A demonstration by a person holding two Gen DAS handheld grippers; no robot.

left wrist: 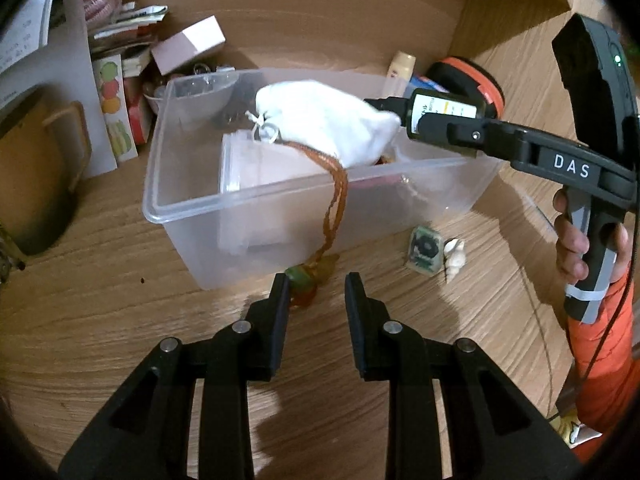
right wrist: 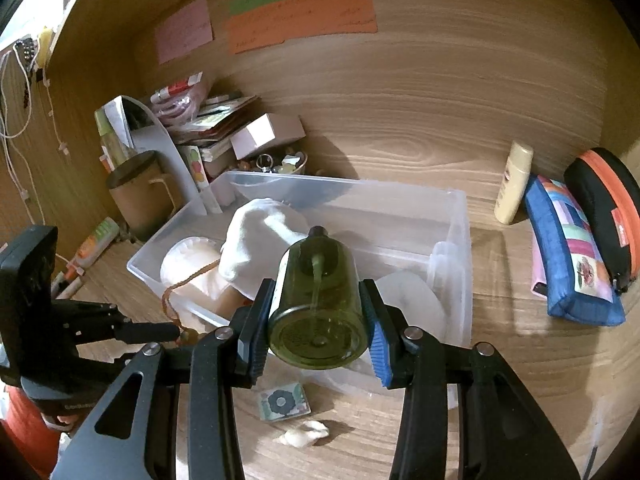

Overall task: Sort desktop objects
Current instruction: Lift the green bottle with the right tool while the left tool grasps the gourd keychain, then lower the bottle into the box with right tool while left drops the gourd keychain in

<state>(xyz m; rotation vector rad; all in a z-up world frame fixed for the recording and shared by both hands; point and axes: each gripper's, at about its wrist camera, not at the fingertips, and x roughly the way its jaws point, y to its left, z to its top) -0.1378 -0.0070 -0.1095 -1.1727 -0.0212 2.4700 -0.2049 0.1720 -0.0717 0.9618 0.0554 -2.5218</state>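
A clear plastic bin [left wrist: 192,216] [right wrist: 460,248] stands on the wooden desk. My right gripper [right wrist: 318,300] [left wrist: 416,114] is shut on a dark green bottle [right wrist: 318,300] [left wrist: 444,114] and holds it on its side over the bin's near edge. The bottle's cap touches a white drawstring pouch [left wrist: 324,124] [right wrist: 256,240] that lies on top of the bin's contents. A brown cord [left wrist: 334,204] hangs from the pouch over the bin wall to a green bead [left wrist: 300,280] on the desk. My left gripper [left wrist: 316,292] [right wrist: 160,334] is open, its fingertips beside the bead.
A small green tile [left wrist: 425,251] [right wrist: 282,402] and a white shell [left wrist: 454,262] [right wrist: 306,432] lie on the desk before the bin. A cream bottle [right wrist: 512,184], a blue pouch [right wrist: 572,256] and a black-orange case [right wrist: 604,212] stand right. A brown mug [right wrist: 136,196] and stacked boxes stand left.
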